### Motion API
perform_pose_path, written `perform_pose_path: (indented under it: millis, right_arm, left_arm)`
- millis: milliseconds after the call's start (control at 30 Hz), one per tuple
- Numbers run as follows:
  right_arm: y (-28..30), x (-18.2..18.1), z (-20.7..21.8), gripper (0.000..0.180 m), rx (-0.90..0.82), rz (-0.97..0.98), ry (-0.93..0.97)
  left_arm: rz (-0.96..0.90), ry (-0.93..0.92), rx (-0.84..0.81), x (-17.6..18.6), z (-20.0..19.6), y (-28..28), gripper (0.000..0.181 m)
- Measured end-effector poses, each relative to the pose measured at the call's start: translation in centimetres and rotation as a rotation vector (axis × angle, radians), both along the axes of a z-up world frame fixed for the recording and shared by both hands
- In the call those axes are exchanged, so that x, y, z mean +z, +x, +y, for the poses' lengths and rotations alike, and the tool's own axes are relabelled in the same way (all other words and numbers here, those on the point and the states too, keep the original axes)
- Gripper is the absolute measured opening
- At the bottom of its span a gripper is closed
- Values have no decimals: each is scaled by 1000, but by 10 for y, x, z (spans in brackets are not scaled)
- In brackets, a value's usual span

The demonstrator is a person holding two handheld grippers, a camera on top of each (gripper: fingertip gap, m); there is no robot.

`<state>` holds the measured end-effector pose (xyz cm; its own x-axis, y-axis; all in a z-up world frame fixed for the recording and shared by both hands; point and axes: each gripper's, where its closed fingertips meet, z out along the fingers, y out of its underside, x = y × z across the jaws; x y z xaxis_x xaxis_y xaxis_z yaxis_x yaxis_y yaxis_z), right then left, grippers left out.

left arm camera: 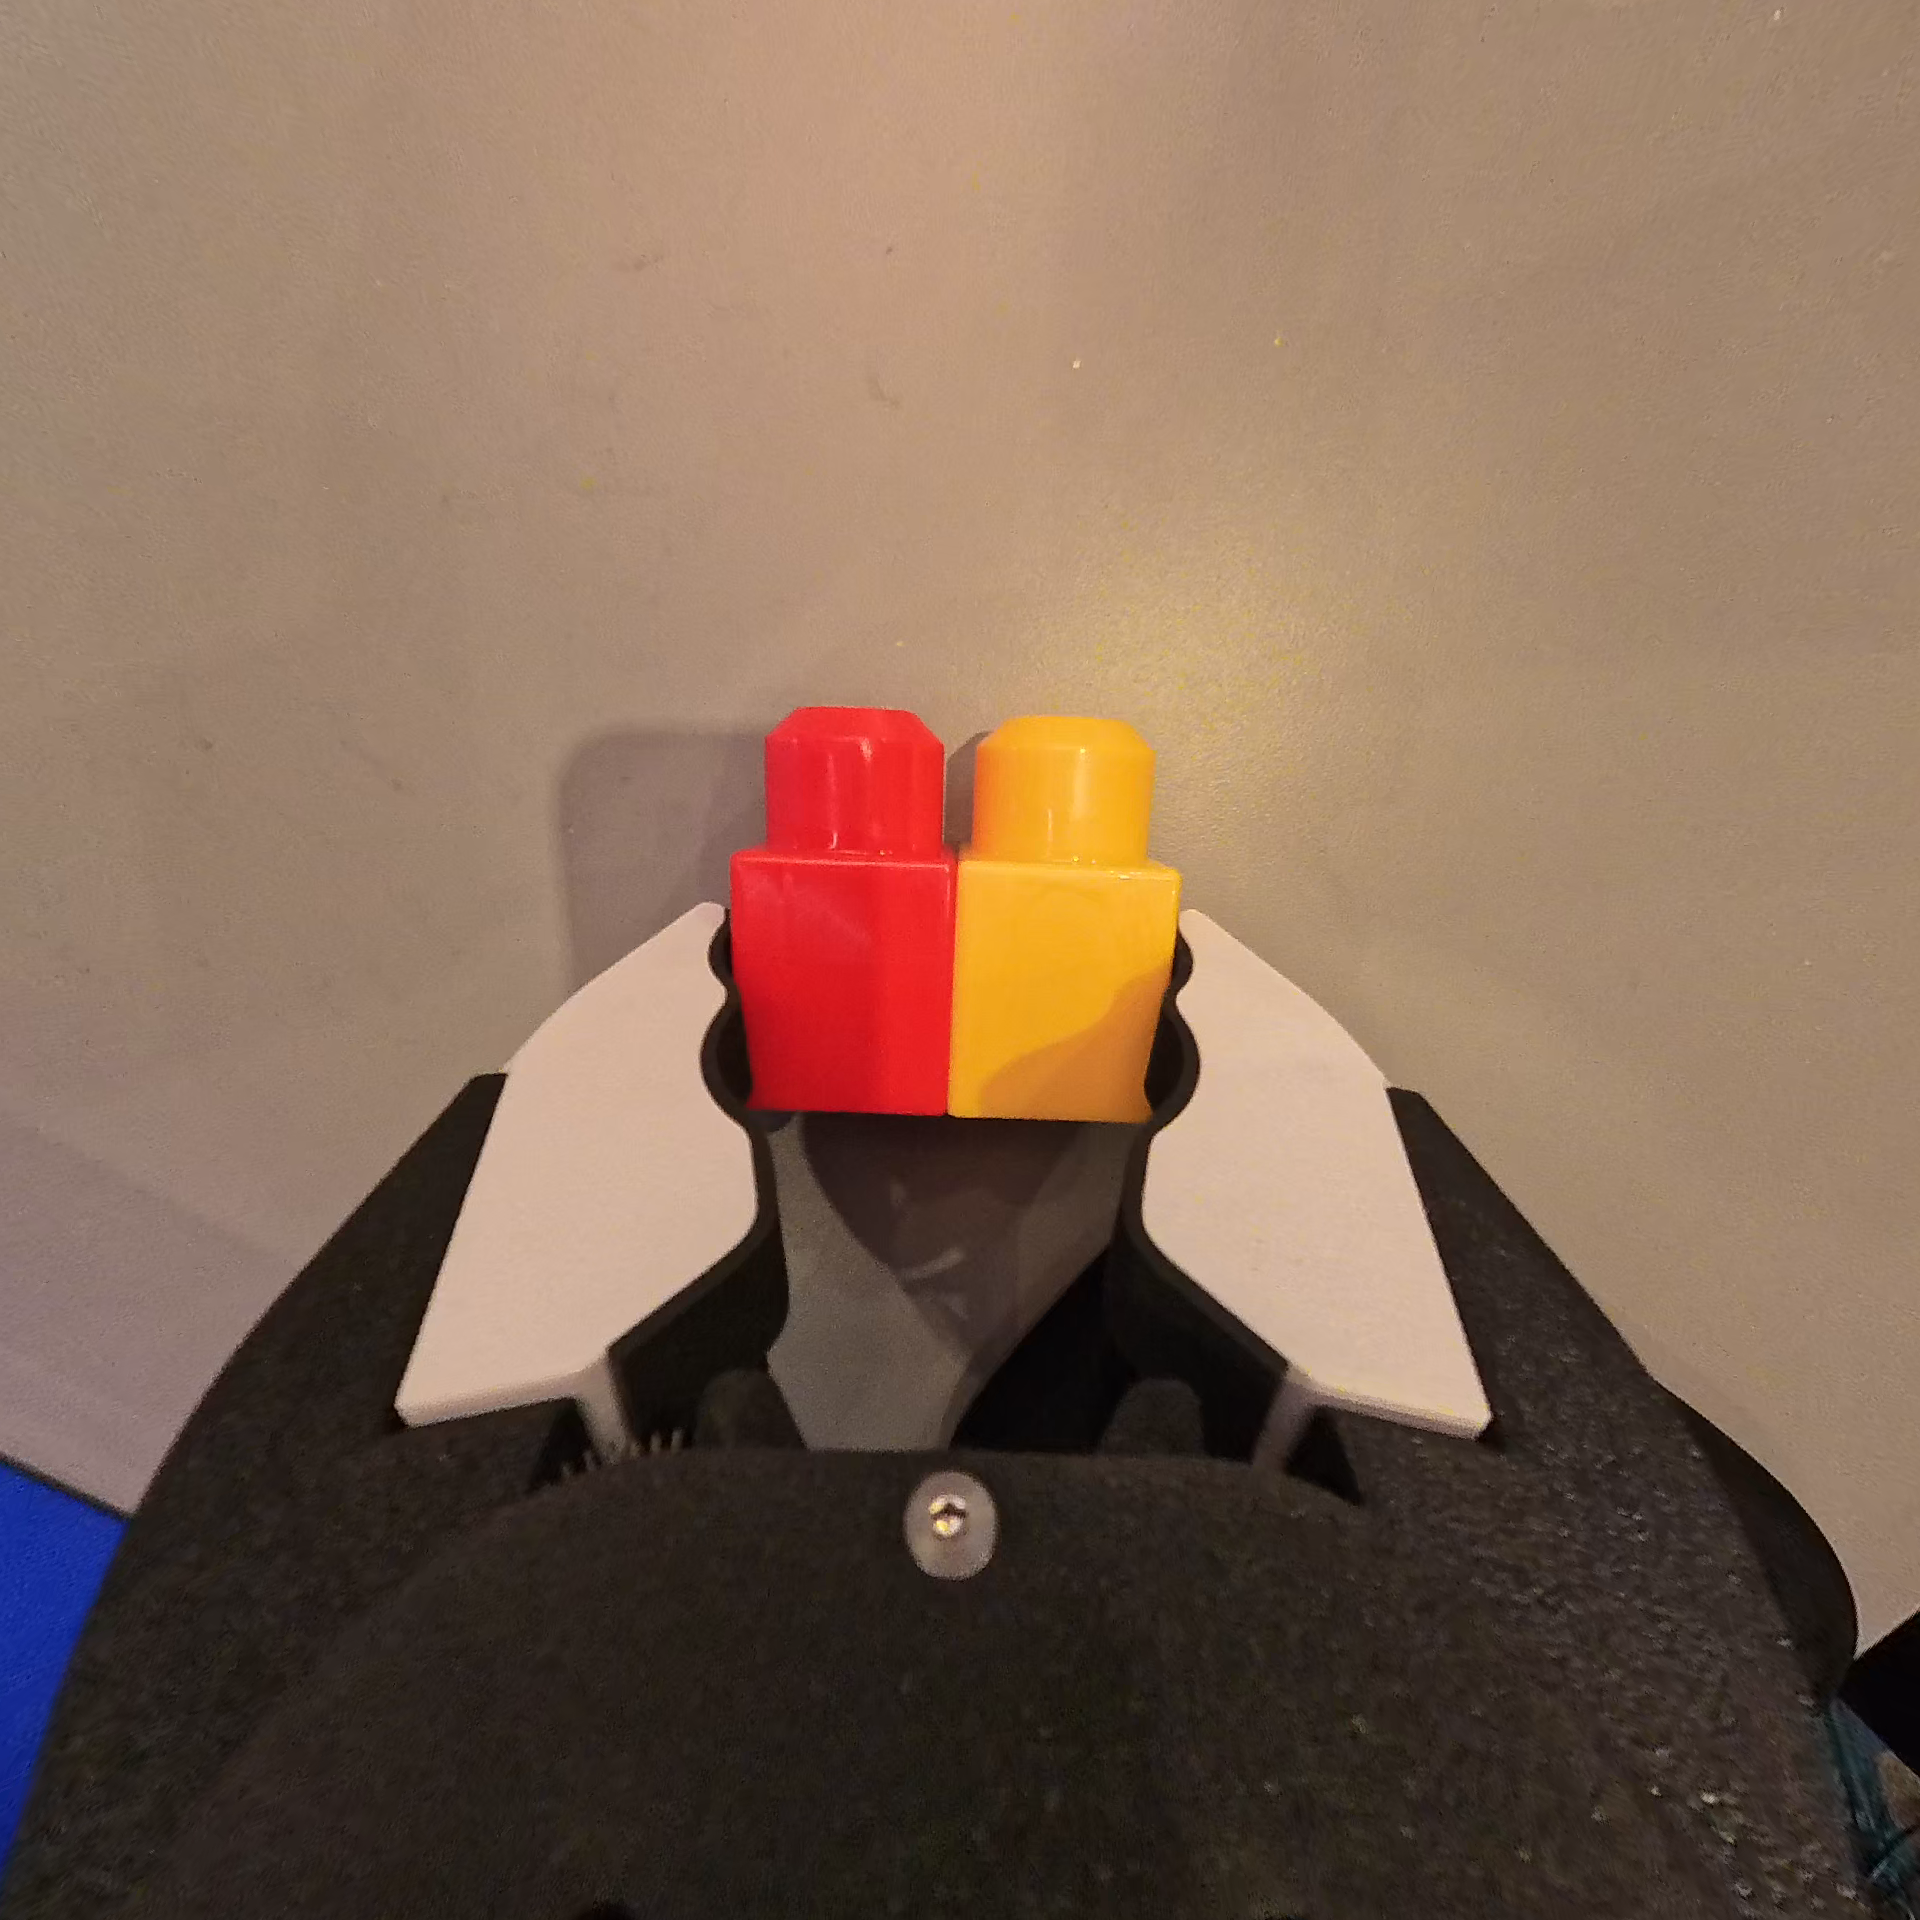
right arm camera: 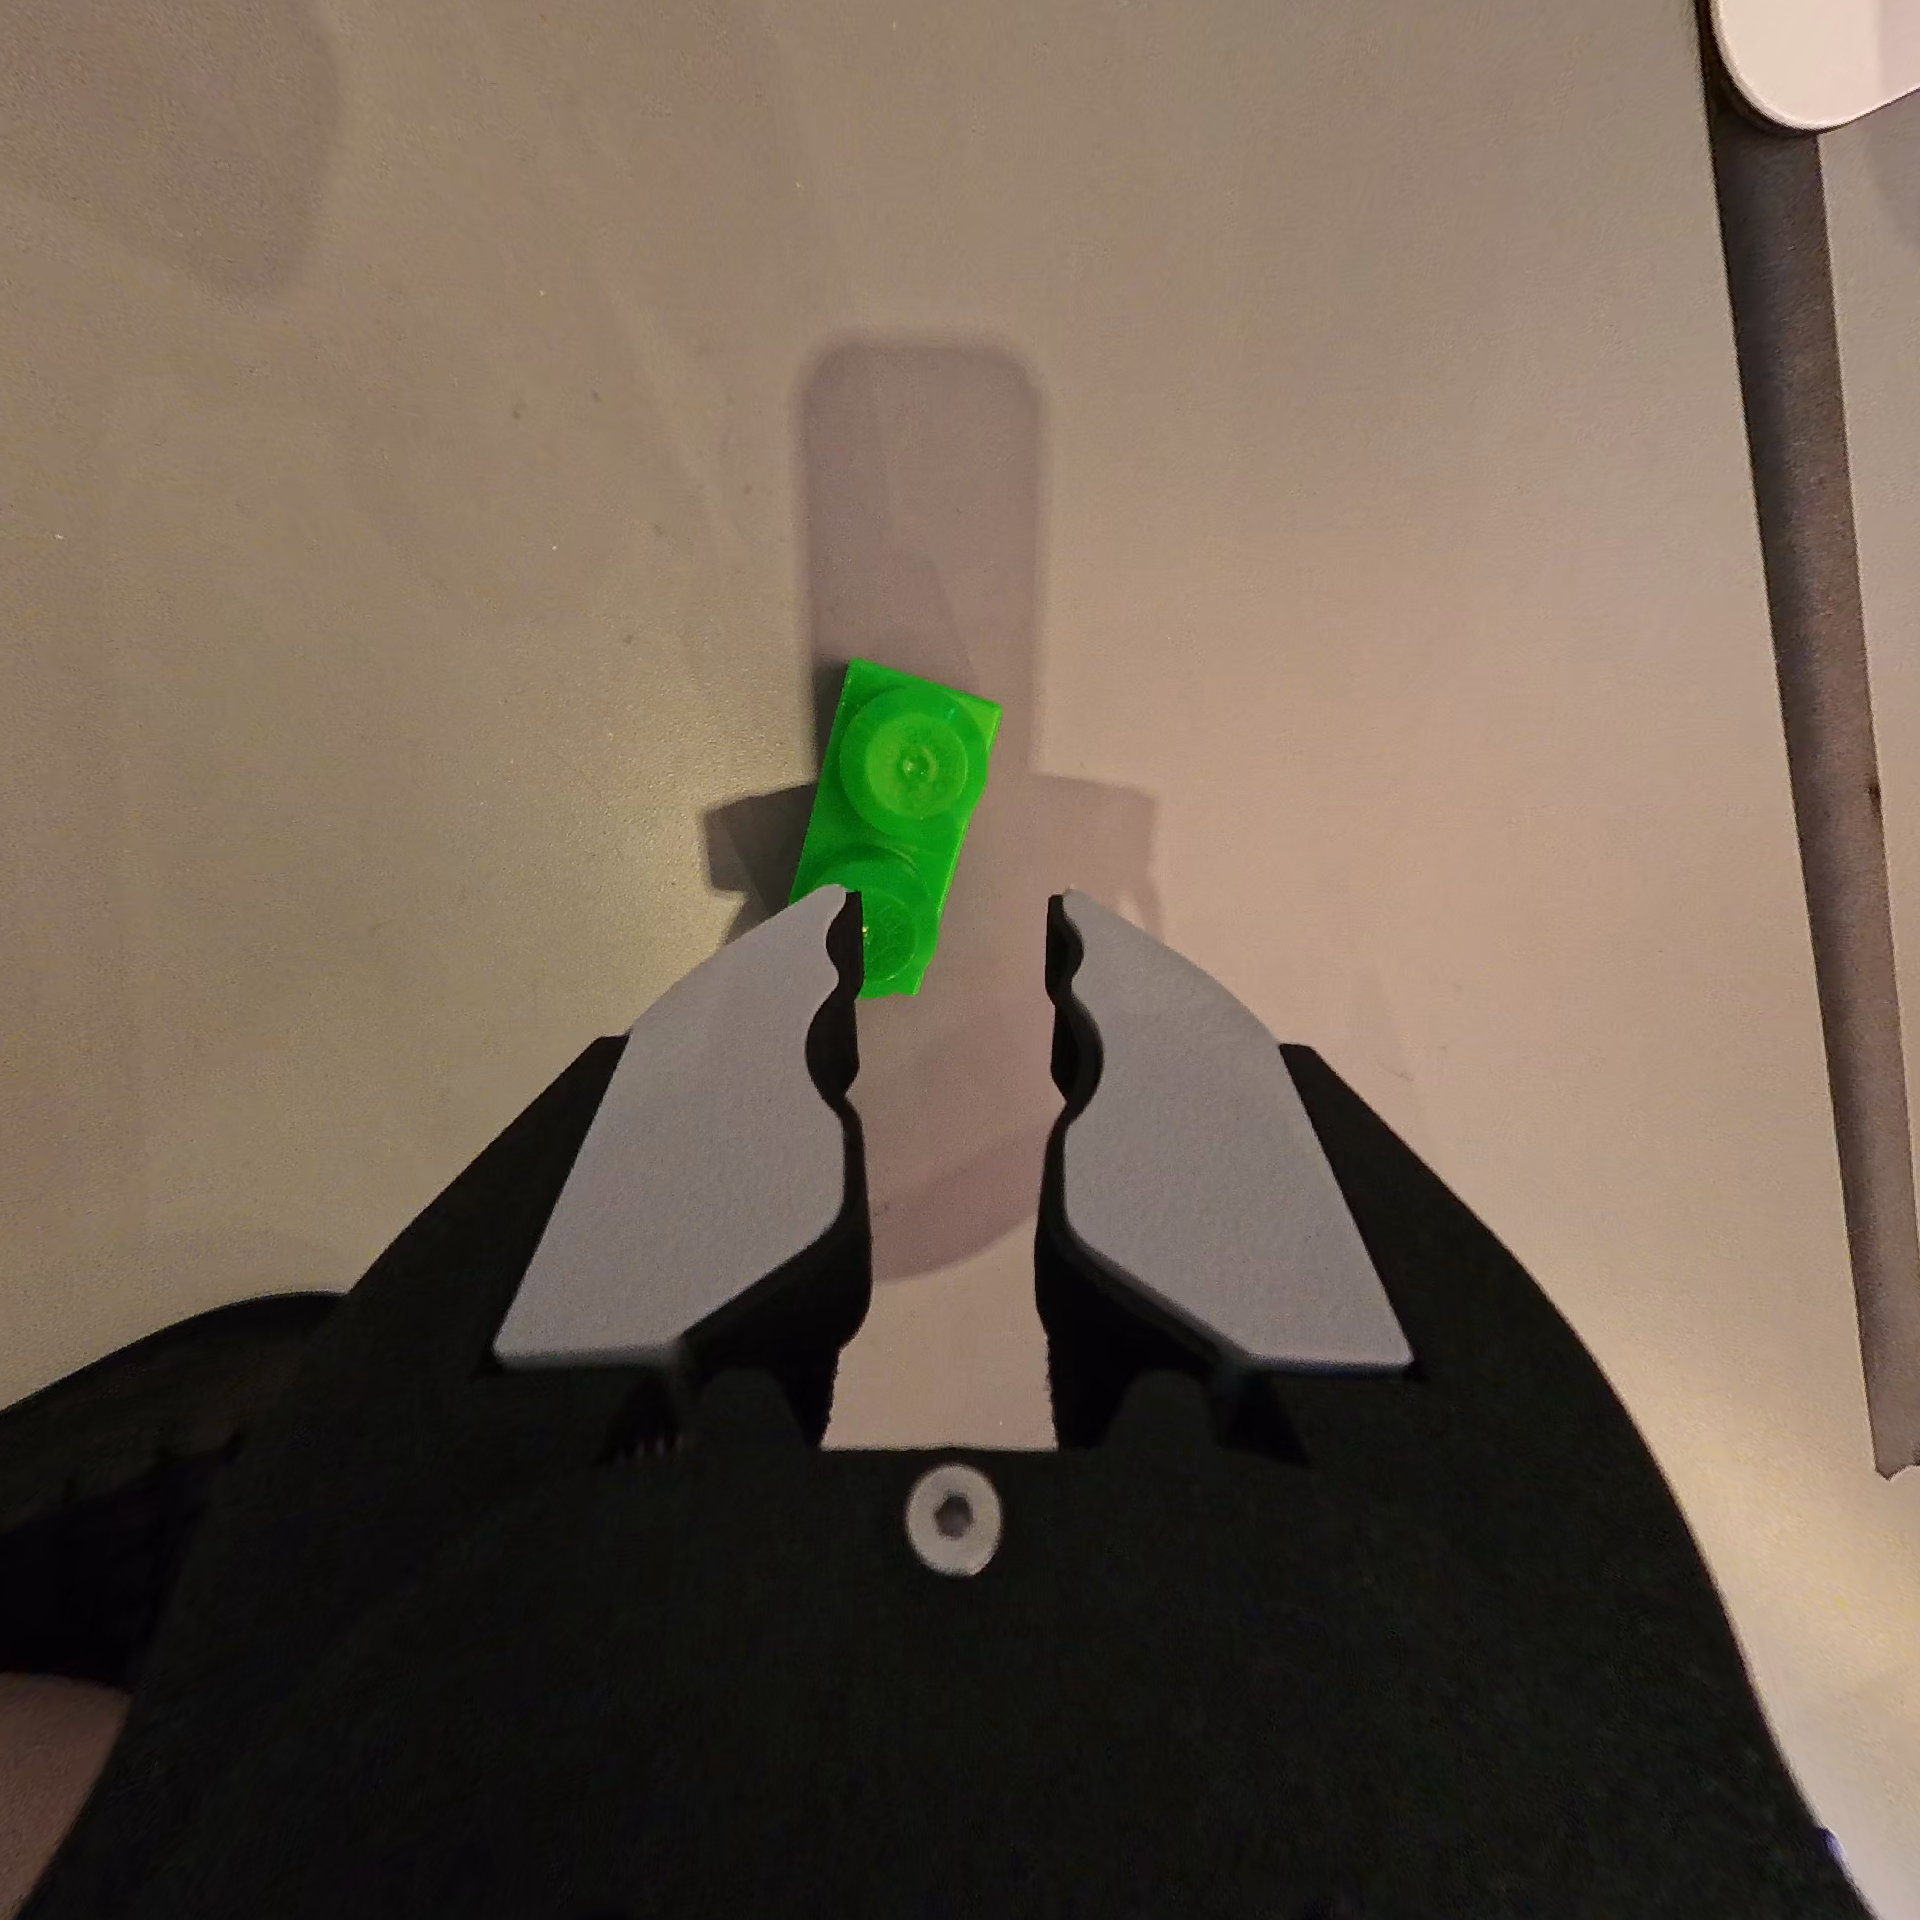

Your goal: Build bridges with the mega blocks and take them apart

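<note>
A beige desk is seen, bordered at its right edge by a grey strip. A blue patch is seen lower left.

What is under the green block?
The green block lies on the plain tabletop, studs up, with its shadow beside it. The right gripper's left finger covers its near corner, so whatever is under that part is hidden.
</note>
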<state>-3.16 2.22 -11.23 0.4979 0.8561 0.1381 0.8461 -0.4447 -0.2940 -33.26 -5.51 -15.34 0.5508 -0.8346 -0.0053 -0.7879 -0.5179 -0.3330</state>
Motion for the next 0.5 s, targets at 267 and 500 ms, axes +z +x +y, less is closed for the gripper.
perform_pose_path:
  millis: [267, 500]
  right_arm:
    - [-1, -1, 0, 33, 2, -1, -6]
    - [-2, -1, 0, 32, 3, 4, -6]
  left_arm:
    - [-55, 38, 17, 2, 1, 1, 75]
    - [-87, 45, 28, 6, 1, 0, 75]
